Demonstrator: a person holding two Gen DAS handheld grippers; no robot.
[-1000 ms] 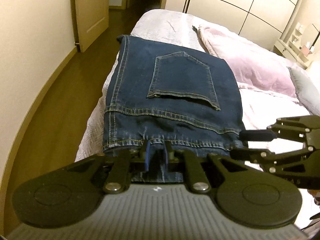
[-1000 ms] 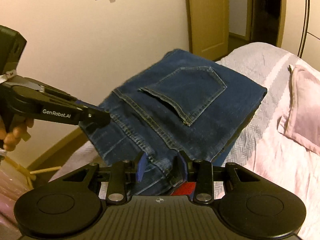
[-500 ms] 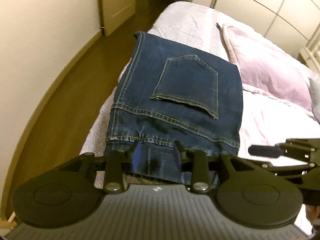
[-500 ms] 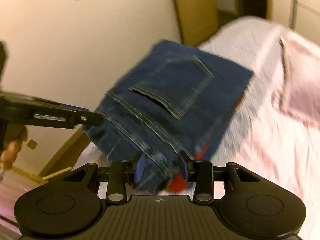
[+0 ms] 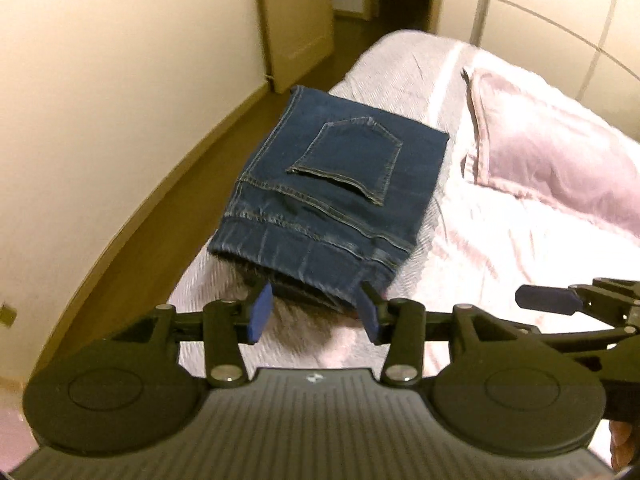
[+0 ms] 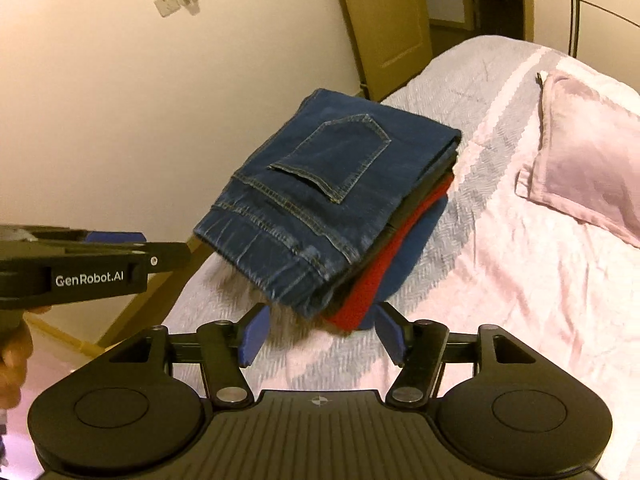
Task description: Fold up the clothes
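On the bed (image 6: 500, 264), the folded jeans (image 6: 320, 200) top a pile of clothes. Just short of them, left claw (image 5: 312, 316) and right claw (image 6: 320, 332) both gape wide, released, gripping nothing.

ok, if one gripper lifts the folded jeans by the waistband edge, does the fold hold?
Probably not: the folded jeans are soft layered denim, so the free layers would likely droop open. They top a stack with a red garment beneath, which may drag along.
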